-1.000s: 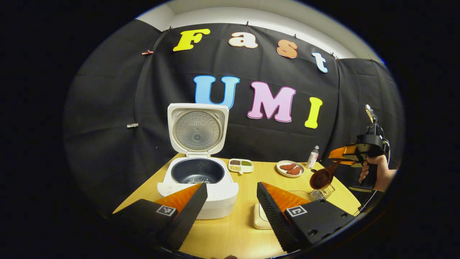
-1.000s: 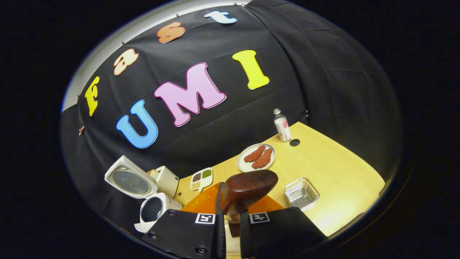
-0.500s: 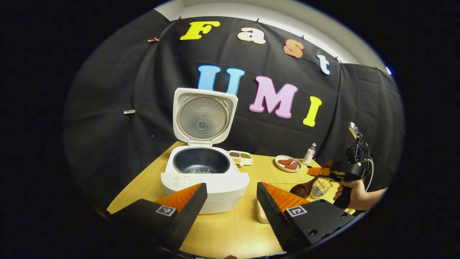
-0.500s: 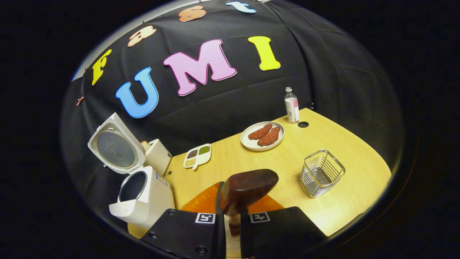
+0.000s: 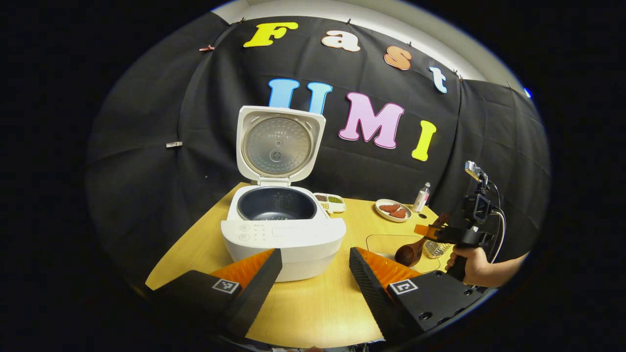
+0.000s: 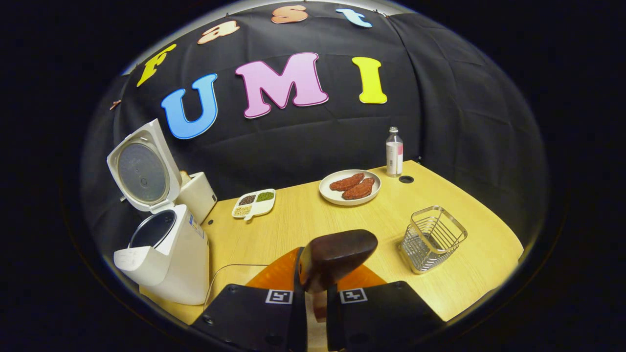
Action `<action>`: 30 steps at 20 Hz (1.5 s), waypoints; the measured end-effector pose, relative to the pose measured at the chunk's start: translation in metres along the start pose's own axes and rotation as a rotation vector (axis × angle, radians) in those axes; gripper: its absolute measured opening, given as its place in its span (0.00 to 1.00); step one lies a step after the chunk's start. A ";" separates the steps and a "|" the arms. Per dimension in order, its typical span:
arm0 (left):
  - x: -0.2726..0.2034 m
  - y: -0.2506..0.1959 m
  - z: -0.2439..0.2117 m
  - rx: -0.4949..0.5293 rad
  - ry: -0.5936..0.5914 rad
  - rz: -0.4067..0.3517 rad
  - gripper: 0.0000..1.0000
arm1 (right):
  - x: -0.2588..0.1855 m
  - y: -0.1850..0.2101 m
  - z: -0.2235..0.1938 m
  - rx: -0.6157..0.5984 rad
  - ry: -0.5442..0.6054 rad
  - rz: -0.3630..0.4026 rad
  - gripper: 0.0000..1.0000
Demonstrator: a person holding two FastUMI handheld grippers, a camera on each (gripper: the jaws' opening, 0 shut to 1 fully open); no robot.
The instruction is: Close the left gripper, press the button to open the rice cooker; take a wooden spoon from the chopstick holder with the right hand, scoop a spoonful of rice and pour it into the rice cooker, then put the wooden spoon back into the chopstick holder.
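Against 1 s ago, the right gripper (image 6: 313, 313), pinching the wooden spoon (image 6: 337, 254) at lower centre, sits lower beside the chopstick holder (image 6: 433, 238) at right, suggesting return is next; left gripper (image 5: 313, 274) spread, rice cooker (image 5: 281, 227) open.

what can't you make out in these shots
- Spoon handle: in the right gripper view the right claw covers it where it is clamped.
- Spoon bowl contents: its back faces that camera; too small in the left gripper view.
- Cooker pot bottom: the front rim hides it in the left gripper view.
- Bottle label: too small.
- Holder base: blurred by its wires.
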State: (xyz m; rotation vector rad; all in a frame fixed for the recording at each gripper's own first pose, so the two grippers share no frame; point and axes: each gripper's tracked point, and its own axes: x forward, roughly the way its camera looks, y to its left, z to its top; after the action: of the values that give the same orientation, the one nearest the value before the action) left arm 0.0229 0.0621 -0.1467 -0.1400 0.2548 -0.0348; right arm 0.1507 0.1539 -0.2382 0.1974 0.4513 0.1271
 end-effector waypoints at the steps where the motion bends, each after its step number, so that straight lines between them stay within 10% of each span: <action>1: 0.000 0.000 -0.001 -0.010 0.001 -0.001 0.95 | -0.001 0.010 -0.007 0.020 0.022 0.016 0.20; 12: -0.013 0.021 -0.007 -0.036 0.002 0.048 0.95 | -0.019 0.075 -0.035 0.207 0.141 0.111 0.20; 30: -0.014 0.010 -0.001 -0.017 -0.004 0.027 0.95 | -0.046 0.021 -0.027 0.717 0.269 0.072 0.20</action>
State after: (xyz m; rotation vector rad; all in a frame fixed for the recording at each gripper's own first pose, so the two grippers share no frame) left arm 0.0091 0.0724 -0.1451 -0.1533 0.2531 -0.0060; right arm 0.0957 0.1706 -0.2383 0.9092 0.7475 0.0575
